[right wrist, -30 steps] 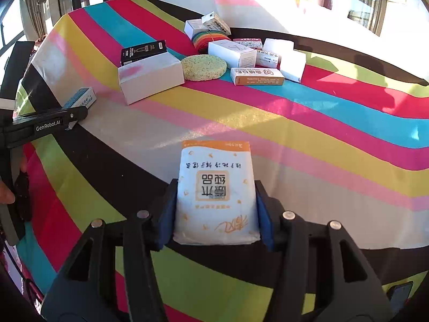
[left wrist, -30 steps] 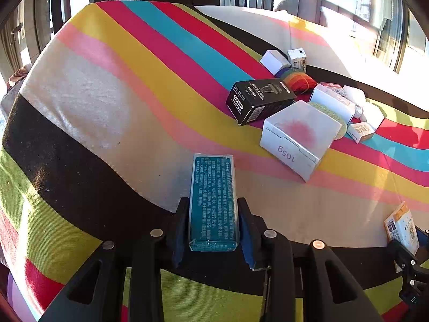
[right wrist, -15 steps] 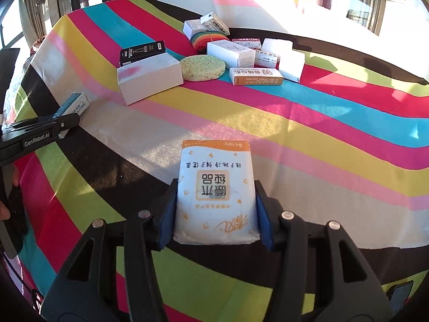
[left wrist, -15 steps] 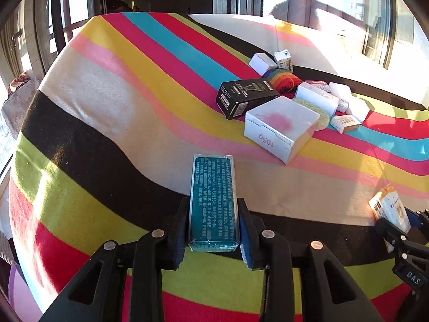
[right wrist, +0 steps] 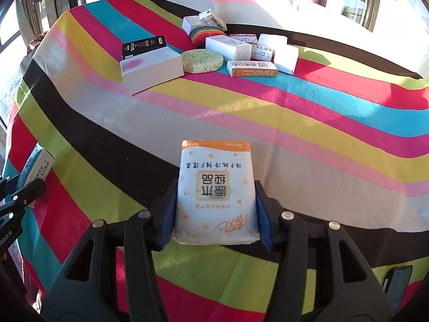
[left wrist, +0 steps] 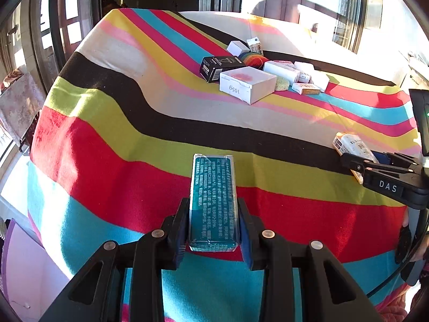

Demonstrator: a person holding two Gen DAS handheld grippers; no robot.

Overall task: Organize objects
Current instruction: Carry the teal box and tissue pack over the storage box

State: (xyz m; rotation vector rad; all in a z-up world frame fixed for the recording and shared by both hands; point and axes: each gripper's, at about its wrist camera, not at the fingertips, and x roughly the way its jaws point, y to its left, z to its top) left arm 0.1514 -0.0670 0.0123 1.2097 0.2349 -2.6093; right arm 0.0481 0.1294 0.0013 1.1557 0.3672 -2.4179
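My left gripper [left wrist: 213, 225] is shut on a narrow teal box [left wrist: 213, 201] with small print, held above the near edge of the striped tablecloth [left wrist: 112, 102]. My right gripper [right wrist: 215, 212] is shut on a white and orange tissue pack [right wrist: 215, 187], its pads pressing both sides. In the left wrist view the right gripper [left wrist: 375, 166] shows at the right edge with the tissue pack [left wrist: 351, 145] in it. In the right wrist view the left gripper [right wrist: 16, 198] shows at the left edge with the teal box [right wrist: 36, 166].
A cluster lies at the far side of the table: a white box marked 105g [left wrist: 246, 84], a black box [left wrist: 219, 67], a round yellow sponge [right wrist: 202, 60], a rainbow-coloured item [right wrist: 203, 33], an orange-trimmed box [right wrist: 252, 68] and several small white boxes [right wrist: 230, 48]. Windows surround the table.
The left gripper has drawn back from the table with the teal box, so the cluster looks farther and the table's edge shows. The right gripper has stayed put with the tissue pack.
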